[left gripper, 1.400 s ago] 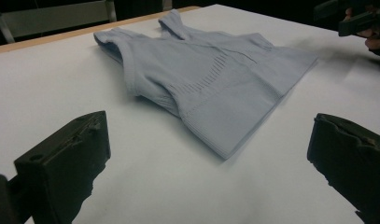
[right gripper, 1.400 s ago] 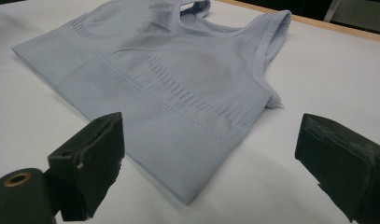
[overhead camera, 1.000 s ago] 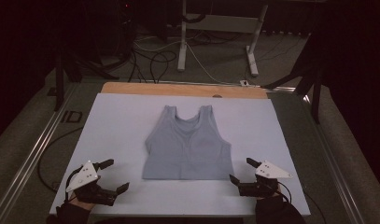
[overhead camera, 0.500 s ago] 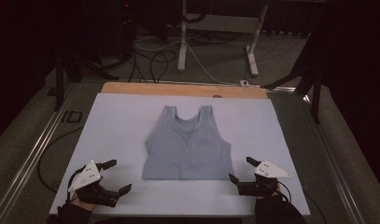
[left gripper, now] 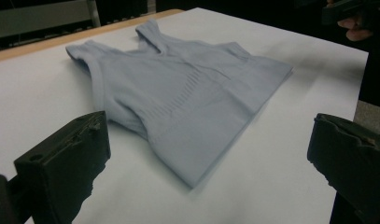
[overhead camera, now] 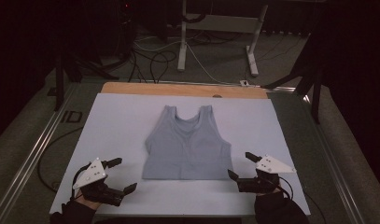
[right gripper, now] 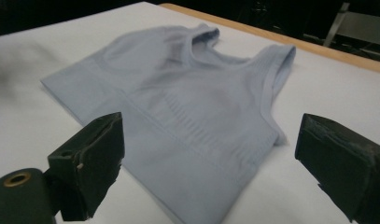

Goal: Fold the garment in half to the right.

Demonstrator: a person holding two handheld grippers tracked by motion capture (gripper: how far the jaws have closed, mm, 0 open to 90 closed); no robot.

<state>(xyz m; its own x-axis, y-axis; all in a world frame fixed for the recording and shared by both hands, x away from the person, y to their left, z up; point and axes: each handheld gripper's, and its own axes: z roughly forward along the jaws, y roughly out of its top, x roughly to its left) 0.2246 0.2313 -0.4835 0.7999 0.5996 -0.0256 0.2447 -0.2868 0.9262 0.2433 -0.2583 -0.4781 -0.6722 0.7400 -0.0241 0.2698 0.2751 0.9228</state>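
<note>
Here a pale blue top point(overhead camera: 187, 144) lies flat in the middle of a white sheet point(overhead camera: 117, 121) that covers most of the table point(overhead camera: 178, 88), its straps toward the far edge and its hem toward the person. The left gripper point(overhead camera: 120, 175) sits near the hem's left corner, just off the cloth, with its jaws spread wide and nothing between them; the gloved hand point(overhead camera: 78, 210) that holds it comes in from the bottom edge. The right gripper point(overhead camera: 242, 165) sits just beside the hem's right corner, also apart from the fabric, jaws wide and empty. In the left gripper view the top point(left gripper: 187, 98) lies ahead between the two black jaws, one hem corner pointing toward the camera, and the other hand shows at the upper right. In the right gripper view the top point(right gripper: 187, 116) lies between the open jaws as well, its ribbed band and one strap plain to see. Beyond the table, cables point(overhead camera: 150, 60) and a white stand point(overhead camera: 183, 42) rest on the dark floor.
</note>
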